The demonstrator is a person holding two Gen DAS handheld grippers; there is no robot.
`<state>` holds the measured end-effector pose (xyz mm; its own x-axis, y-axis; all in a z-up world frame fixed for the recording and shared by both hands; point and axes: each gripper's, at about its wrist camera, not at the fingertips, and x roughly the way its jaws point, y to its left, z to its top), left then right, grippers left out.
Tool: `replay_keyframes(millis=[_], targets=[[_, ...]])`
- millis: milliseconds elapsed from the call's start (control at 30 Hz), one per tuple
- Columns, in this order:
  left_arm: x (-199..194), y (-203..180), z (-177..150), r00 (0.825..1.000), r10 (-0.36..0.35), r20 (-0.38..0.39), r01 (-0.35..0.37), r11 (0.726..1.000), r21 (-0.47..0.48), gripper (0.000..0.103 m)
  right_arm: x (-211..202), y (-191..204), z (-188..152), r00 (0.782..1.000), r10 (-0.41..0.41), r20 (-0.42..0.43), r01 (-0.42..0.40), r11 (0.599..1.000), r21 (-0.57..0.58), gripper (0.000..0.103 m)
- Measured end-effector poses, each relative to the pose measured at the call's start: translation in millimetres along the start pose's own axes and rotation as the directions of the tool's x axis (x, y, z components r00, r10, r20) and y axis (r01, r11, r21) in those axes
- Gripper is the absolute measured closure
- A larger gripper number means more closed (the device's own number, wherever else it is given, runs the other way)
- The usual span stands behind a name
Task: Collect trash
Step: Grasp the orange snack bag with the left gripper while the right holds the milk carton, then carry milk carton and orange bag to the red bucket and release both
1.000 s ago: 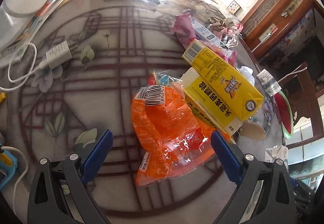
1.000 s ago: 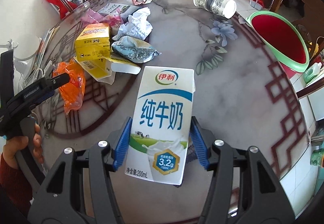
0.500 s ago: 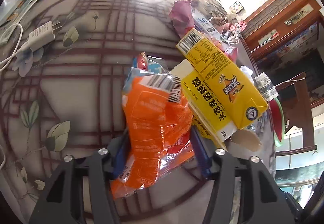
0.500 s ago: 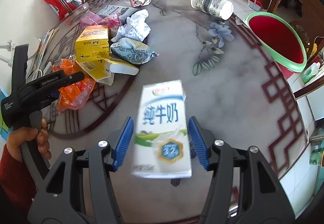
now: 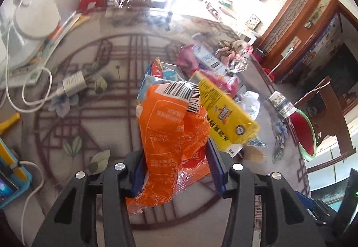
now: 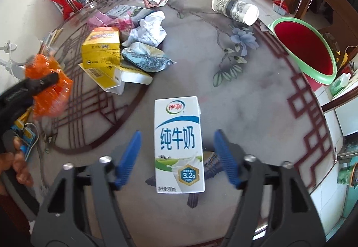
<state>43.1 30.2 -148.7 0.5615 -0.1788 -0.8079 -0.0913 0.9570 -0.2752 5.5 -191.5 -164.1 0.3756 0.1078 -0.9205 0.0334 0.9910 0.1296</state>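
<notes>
Left claw [image 5: 176,168] clamped on orange wrapper [image 5: 172,133], yellow carton [image 5: 226,112] behind

In my right wrist view the milk carton [image 6: 179,146] stands on the table [image 6: 257,99] between my open fingers [image 6: 128,155], touching neither of them. At eleven o'clock from it lie two boxes [image 6: 101,50], one upon the other, with a foil bag [image 6: 145,60] just beside them at their right. Behind these is crumpled paper [image 6: 150,30]. At one o'clock, far back, a cup [image 6: 235,11] lies on its side. The basin [image 6: 306,50] is at two o'clock, beyond the table edge. At ten o'clock my left gripper [image 5: 176,168] holds a plastic wrapper [image 5: 172,135] above the table.
</notes>
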Motion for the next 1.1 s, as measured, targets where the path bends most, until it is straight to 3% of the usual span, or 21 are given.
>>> replay_keyframes(millis=[200, 300, 367, 567, 800, 1100], targets=[[-17, -20, 7, 0.999, -0.040, 0.034, 0.037, 0.996, 0.077, 0.056, 28, 5, -6, 0.995, -0.079, -0.065, 0.075, 0.996, -0.054, 0.029], [-20, -32, 6, 0.999, -0.041, 0.030, 0.038, 0.993, 0.114, 0.056, 37, 8, -11, 0.991, -0.079, -0.106, 0.071, 0.994, -0.080, 0.053], [-23, -40, 3, 0.999, -0.043, 0.031, 0.038, 0.991, 0.130, 0.056, 33, 7, -12, 0.993, -0.056, -0.100, 0.049, 0.996, -0.072, 0.054], [-31, -56, 3, 0.997, -0.062, 0.038, 0.055, 0.985, 0.163, 0.056, -7, 0, 1, 0.999, -0.015, 0.030, 0.016, 0.999, -0.040, 0.054], [-37, -73, 6, 0.996, -0.066, 0.059, 0.053, 0.978, 0.203, 0.056, -46, -15, 16, 0.987, -0.020, 0.159, 0.020, 1.000, 0.000, 0.054], [-30, -87, 7, 0.997, -0.062, 0.046, 0.050, 0.973, 0.224, 0.055, -57, -32, 27, 0.978, -0.029, 0.208, 0.020, 0.999, 0.044, 0.054]])
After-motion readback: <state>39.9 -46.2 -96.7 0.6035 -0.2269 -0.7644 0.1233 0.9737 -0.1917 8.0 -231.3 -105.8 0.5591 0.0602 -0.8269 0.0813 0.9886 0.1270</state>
